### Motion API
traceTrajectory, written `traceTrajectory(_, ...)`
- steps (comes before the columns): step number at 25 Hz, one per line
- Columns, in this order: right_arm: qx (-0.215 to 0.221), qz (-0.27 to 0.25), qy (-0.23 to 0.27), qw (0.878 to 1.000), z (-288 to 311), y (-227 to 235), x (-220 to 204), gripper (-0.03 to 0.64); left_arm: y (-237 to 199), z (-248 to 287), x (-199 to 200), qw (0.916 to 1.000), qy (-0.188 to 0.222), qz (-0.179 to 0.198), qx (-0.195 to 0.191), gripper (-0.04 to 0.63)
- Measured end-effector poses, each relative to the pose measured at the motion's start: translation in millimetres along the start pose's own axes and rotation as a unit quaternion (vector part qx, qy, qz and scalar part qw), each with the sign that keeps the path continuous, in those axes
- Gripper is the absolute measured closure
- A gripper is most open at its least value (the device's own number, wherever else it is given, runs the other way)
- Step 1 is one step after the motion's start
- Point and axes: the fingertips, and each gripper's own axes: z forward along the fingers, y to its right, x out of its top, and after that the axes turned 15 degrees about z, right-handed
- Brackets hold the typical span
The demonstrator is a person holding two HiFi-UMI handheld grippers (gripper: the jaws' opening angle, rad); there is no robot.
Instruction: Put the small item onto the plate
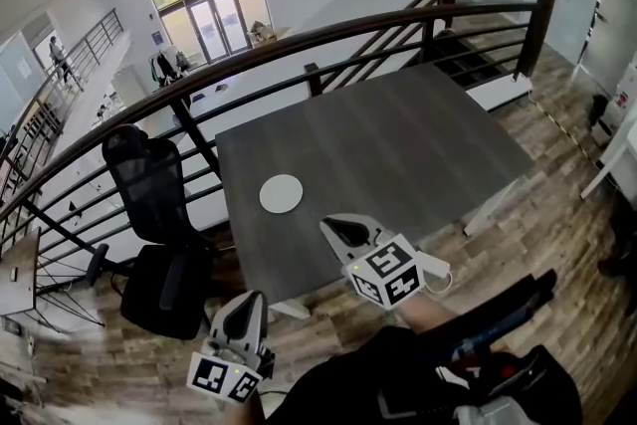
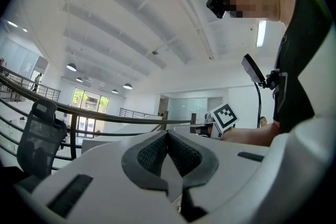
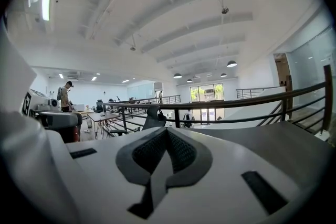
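Note:
A small round white plate (image 1: 281,193) lies on the dark grey table (image 1: 398,144), near its front left part, and it is bare. I see no small item on the table in any view. My right gripper (image 1: 336,228) hovers over the table's front edge, just right of and nearer than the plate, jaws shut with nothing between them (image 3: 167,131). My left gripper (image 1: 243,302) is held low over the wooden floor, off the table's front left corner, also shut and empty (image 2: 168,134). Both gripper views look up toward the ceiling.
A black office chair (image 1: 159,214) stands at the table's left side, close to my left gripper. A dark curved railing (image 1: 299,43) runs behind the table. Wooden floor (image 1: 537,204) surrounds the table. A person (image 3: 65,94) stands far off at some desks.

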Motion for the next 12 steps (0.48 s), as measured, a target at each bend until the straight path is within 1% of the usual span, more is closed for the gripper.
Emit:
traceTrajectory(4, 0.009, -0.002, -0.001, 1.000, -18.0, 17.6, 14.6, 0.615, 12.4, 24.8, 13.7, 0.9999, 0.000, 0.003, 0.010, 0.592)
traceTrajectory(8, 0.013, -0.006, 0.002, 1.000, -25.1, 21.2, 19.9, 0.615, 17.8, 31.7, 18.2, 0.9999, 0.001, 0.009, 0.007, 0.592)
traceTrajectory(12, 0.020, -0.009, 0.002, 1.000, -27.6, 18.5, 19.3, 0.615, 14.6, 29.6, 14.9, 0.9998, -0.002, 0.003, 0.020, 0.592)
